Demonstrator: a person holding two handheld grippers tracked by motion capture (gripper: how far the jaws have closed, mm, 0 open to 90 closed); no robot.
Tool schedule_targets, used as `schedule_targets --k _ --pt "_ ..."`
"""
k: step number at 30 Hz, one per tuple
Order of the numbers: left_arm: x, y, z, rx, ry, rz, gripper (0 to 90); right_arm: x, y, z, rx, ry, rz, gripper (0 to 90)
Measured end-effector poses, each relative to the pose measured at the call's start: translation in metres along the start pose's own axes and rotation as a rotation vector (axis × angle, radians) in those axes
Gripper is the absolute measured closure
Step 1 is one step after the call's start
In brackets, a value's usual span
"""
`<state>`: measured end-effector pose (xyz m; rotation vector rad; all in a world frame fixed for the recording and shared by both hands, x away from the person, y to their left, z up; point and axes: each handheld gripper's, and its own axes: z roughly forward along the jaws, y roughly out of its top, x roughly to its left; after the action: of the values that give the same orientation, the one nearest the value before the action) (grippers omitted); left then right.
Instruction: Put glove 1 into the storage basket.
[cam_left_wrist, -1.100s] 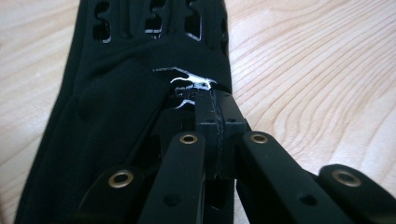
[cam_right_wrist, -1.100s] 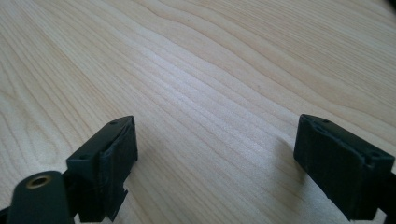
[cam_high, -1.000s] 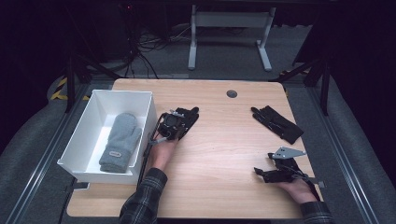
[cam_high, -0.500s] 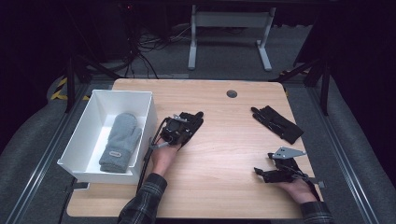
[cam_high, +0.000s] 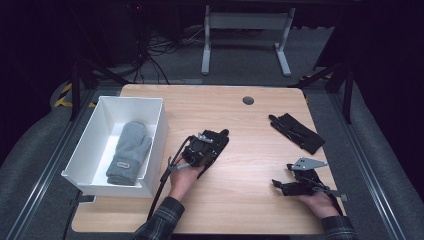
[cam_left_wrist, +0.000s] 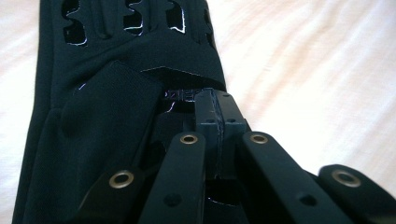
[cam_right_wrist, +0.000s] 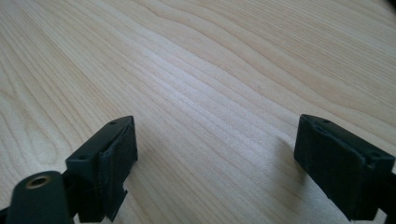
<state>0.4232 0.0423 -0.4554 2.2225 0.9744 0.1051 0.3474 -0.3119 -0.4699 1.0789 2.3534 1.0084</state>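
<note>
Left hand: the person's left hand (cam_high: 181, 179) reaches forward from a plaid sleeve (cam_high: 159, 222), carrying the left gripper (cam_high: 207, 146) over the middle of the surface.
Left jaws: pressed together, pinching the cuff of a black glove (cam_left_wrist: 116, 93); in the high view this glove (cam_high: 216, 140) lies under the gripper, fingers pointing away from the person.
Right hand: the right hand (cam_high: 318, 202) rests near the front right edge, holding the right gripper (cam_high: 281, 184) low, pointed leftward.
Right jaws: spread wide over bare wood, holding nothing.
Surface: a light wooden surface (cam_high: 240, 200), with a small round dark grommet (cam_high: 248, 100) near its far edge; a second black glove (cam_high: 297, 132) lies at the right, well apart from both grippers.
Room: dark, with grey floor, cables and a metal stand (cam_high: 245, 30) beyond.
Container: a white bin (cam_high: 157, 125) at the left edge holds a grey mitten (cam_high: 129, 150) lying flat.
</note>
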Motion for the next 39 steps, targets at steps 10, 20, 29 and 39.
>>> schedule_targets --k 10,20,29,39 --pt "-0.034 -0.006 0.002 -0.014 -0.064 0.033 90.0 0.000 0.000 0.000 0.000 0.000 0.000 13.5" --pt "-0.014 -0.006 -0.039 -0.004 0.049 0.057 90.0 0.000 0.000 0.000 0.000 0.000 0.000 13.6" --pt "-0.002 -0.027 -0.034 0.084 0.015 0.054 90.0 0.000 0.000 0.000 0.000 0.001 -0.001 13.4" --pt "-0.022 -0.036 -0.034 0.096 -0.099 0.082 90.0 0.000 0.000 0.000 0.001 0.000 0.000 13.4"
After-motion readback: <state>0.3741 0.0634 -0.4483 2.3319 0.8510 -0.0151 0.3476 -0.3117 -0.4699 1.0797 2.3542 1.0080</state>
